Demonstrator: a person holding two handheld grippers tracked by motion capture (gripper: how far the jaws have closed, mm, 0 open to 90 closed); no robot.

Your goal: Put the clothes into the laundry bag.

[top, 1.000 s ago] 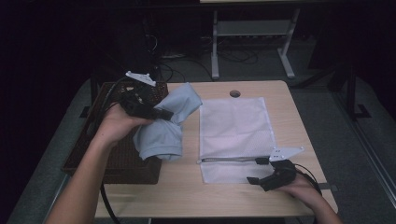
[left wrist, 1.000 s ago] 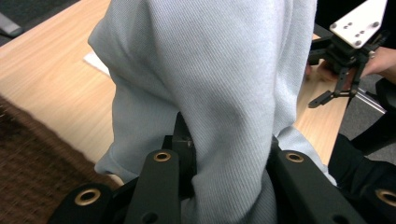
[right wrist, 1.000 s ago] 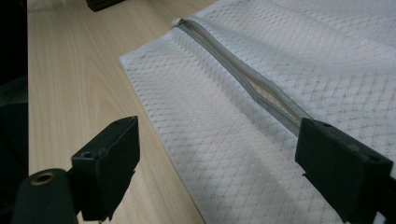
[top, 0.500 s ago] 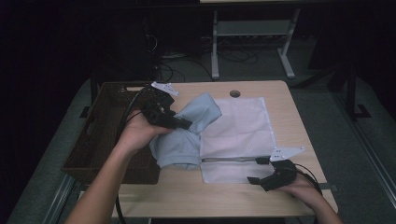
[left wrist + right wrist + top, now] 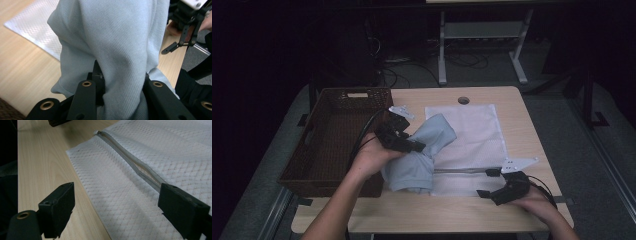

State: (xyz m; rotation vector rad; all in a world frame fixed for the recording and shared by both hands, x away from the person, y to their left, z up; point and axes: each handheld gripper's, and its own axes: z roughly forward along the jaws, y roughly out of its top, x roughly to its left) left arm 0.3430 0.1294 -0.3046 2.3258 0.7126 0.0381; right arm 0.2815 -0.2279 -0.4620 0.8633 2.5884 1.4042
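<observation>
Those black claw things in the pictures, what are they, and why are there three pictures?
They are tools with two jaws, and a person holds one in each hand. One picture comes from a camera up high, looking down at the wooden table. The other two come from little cameras riding on each tool.

The left hand-held gripper pinches a light blue cloth; up close you see the cloth squeezed between its jaws. The right hand-held gripper is open, at the near edge of a white mesh bag with a zipper. A brown basket sits at the left.

Basket [image 5: 337,140] left of mesh bag [image 5: 477,135]
</observation>
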